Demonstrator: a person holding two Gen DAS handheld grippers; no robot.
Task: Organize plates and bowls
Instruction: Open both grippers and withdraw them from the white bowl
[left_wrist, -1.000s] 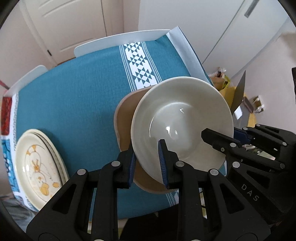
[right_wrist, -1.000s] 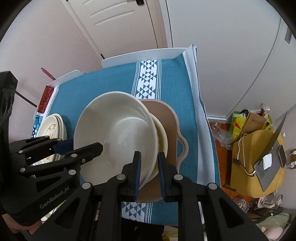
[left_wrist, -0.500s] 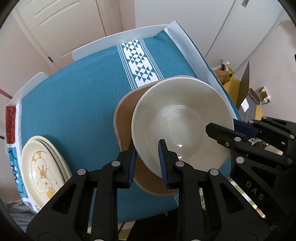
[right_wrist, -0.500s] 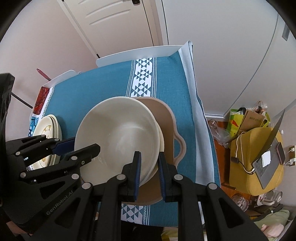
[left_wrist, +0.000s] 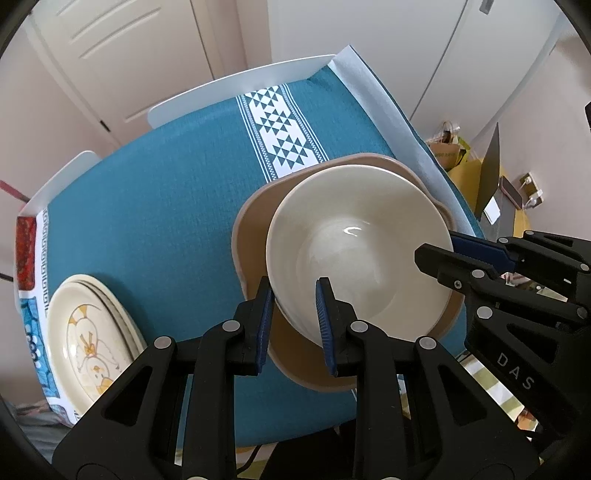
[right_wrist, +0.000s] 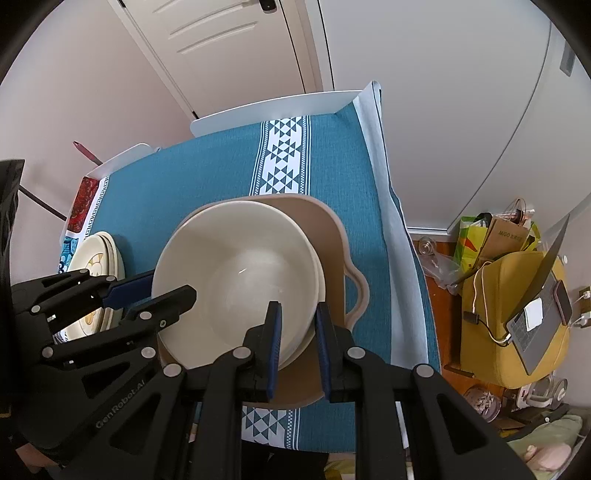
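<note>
Near the right edge of the teal tablecloth (left_wrist: 155, 206), the left gripper (left_wrist: 293, 314) and right gripper (right_wrist: 297, 332) each clamp the rim of the glossy cream ceramic bowl (left_wrist: 360, 254); it has sunk, now nested inside another bowl on the tan handled dish (right_wrist: 332, 236); release seems next.

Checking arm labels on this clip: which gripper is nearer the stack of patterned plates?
Left. The left gripper clamps the cream bowl rim on the side facing the patterned plates; the right gripper clamps the opposite rim, with the bowl between it and them.
</note>
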